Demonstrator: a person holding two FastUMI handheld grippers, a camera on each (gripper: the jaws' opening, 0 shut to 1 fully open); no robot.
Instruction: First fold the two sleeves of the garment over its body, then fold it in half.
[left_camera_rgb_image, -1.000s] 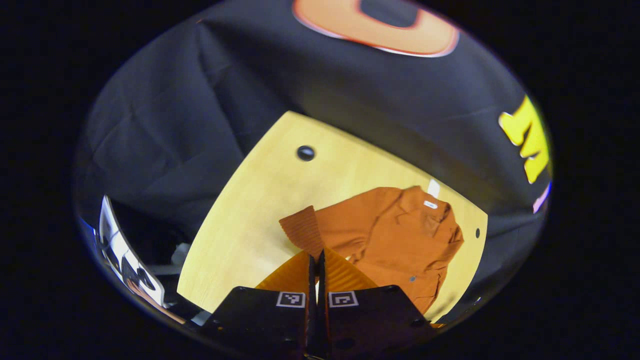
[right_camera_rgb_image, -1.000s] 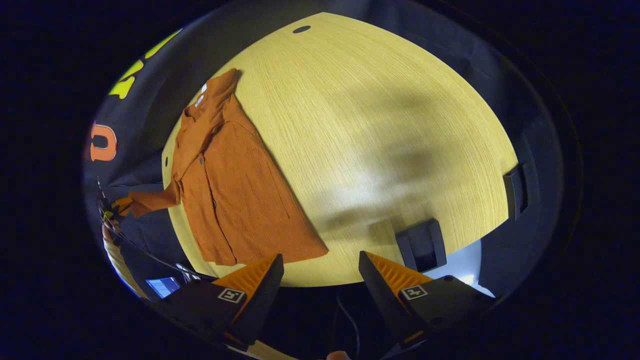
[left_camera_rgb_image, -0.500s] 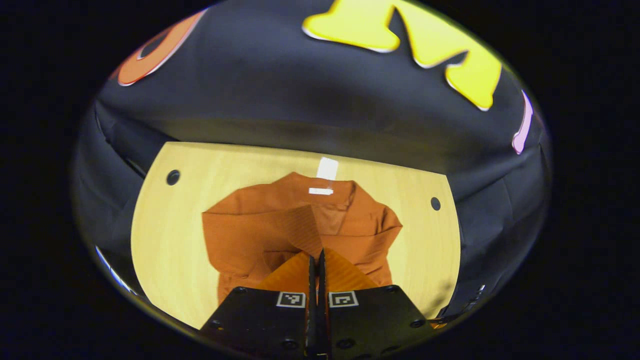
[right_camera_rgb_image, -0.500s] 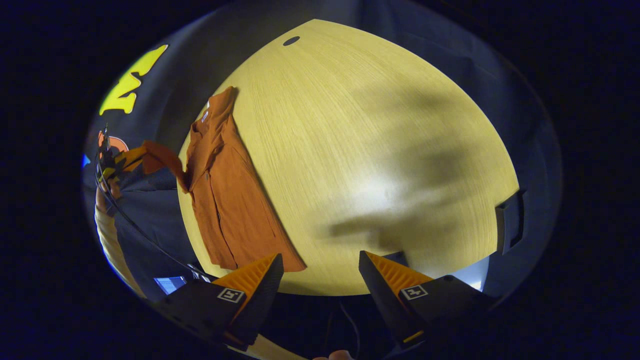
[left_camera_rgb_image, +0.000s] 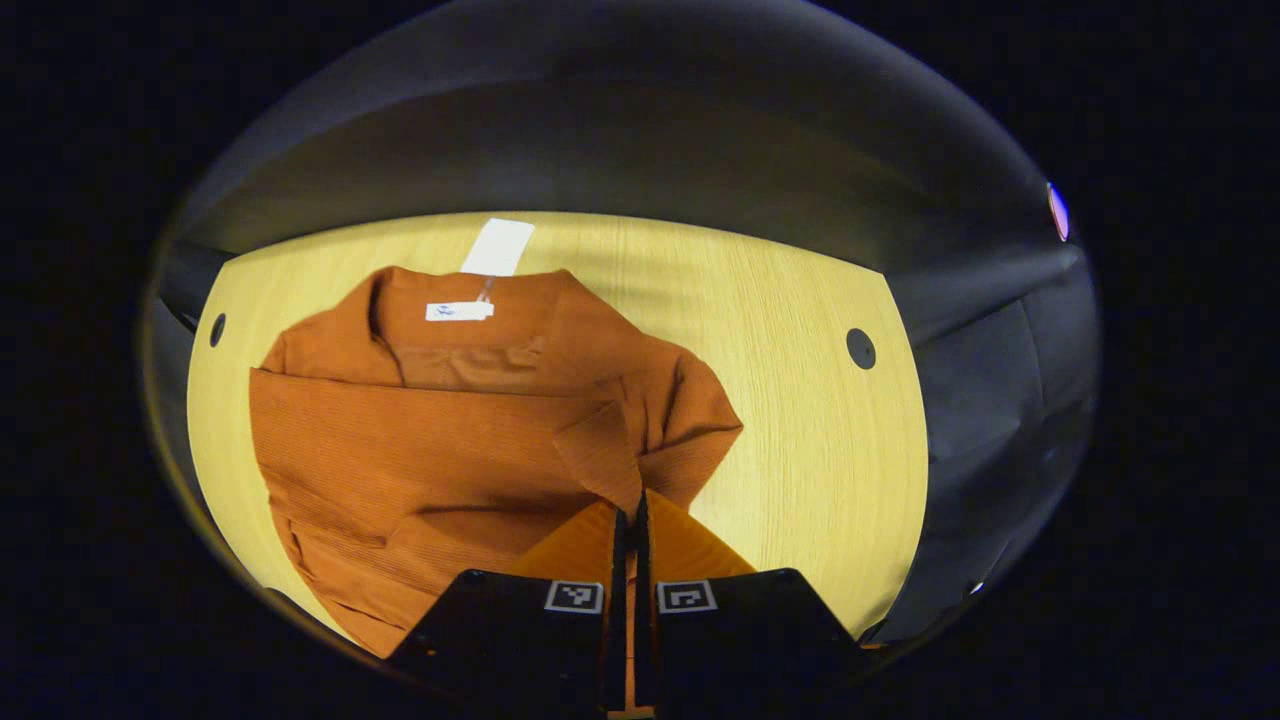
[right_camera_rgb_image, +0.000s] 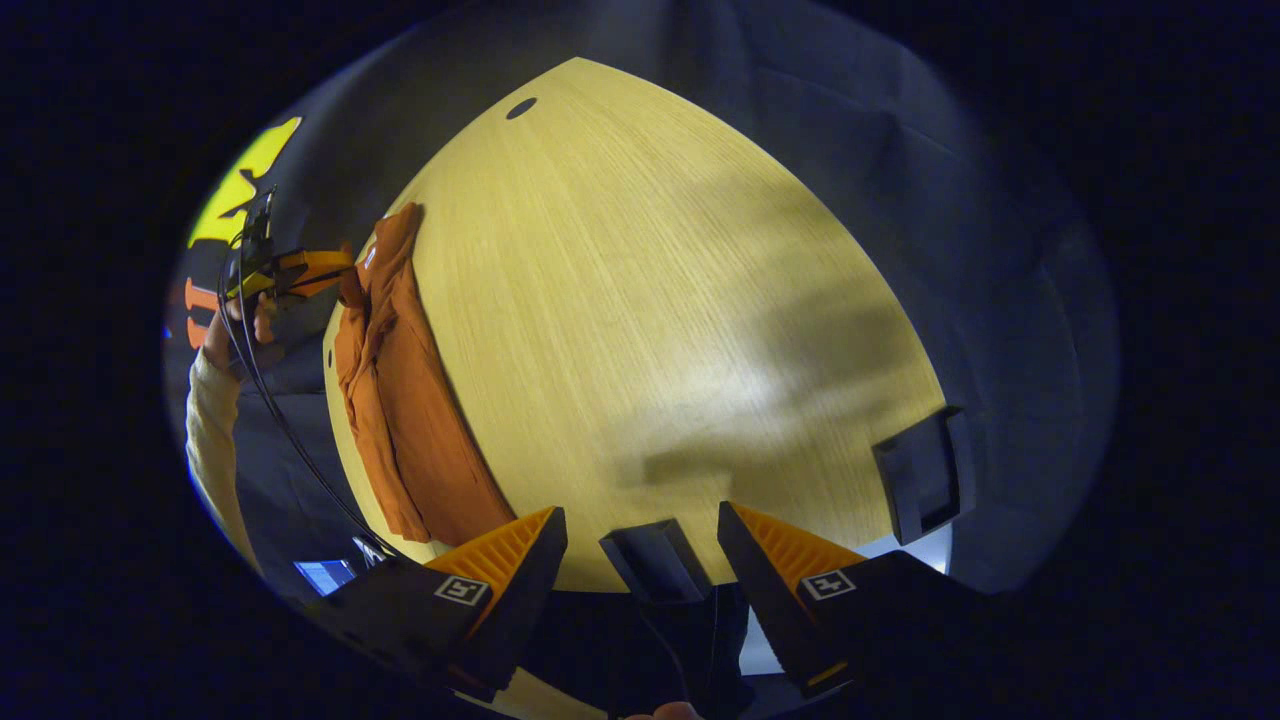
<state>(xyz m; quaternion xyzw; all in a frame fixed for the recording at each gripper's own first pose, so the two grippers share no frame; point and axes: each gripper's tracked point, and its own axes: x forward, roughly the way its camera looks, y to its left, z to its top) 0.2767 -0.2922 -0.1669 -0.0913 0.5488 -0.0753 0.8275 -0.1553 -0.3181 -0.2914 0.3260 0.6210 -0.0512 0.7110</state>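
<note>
A rust-orange button shirt (left_camera_rgb_image: 420, 450) lies on the pale wooden table (left_camera_rgb_image: 800, 460), collar and white tag toward the far edge. My left gripper (left_camera_rgb_image: 628, 515) is shut on the cuff of one sleeve (left_camera_rgb_image: 600, 450), which it holds over the shirt's body so the sleeve lies across the chest. In the right gripper view the shirt (right_camera_rgb_image: 400, 400) lies along the table's left edge, and the left gripper (right_camera_rgb_image: 330, 270), held by a hand (right_camera_rgb_image: 245, 320), hangs over its collar end. My right gripper (right_camera_rgb_image: 640, 525) stands open above the table's near edge, far from the shirt, holding nothing.
Round dark holes (left_camera_rgb_image: 860, 347) mark the tabletop (right_camera_rgb_image: 700, 300) near its corners. Two dark brackets (right_camera_rgb_image: 920, 475) sit at the table's near edge in the right gripper view. A cable (right_camera_rgb_image: 280, 420) trails from the left gripper. Black cloth walls surround the table.
My left gripper has carried the sleeve from beyond the table's side across over the shirt's body and come lower. The right gripper has stayed open, its view drifting slightly.
</note>
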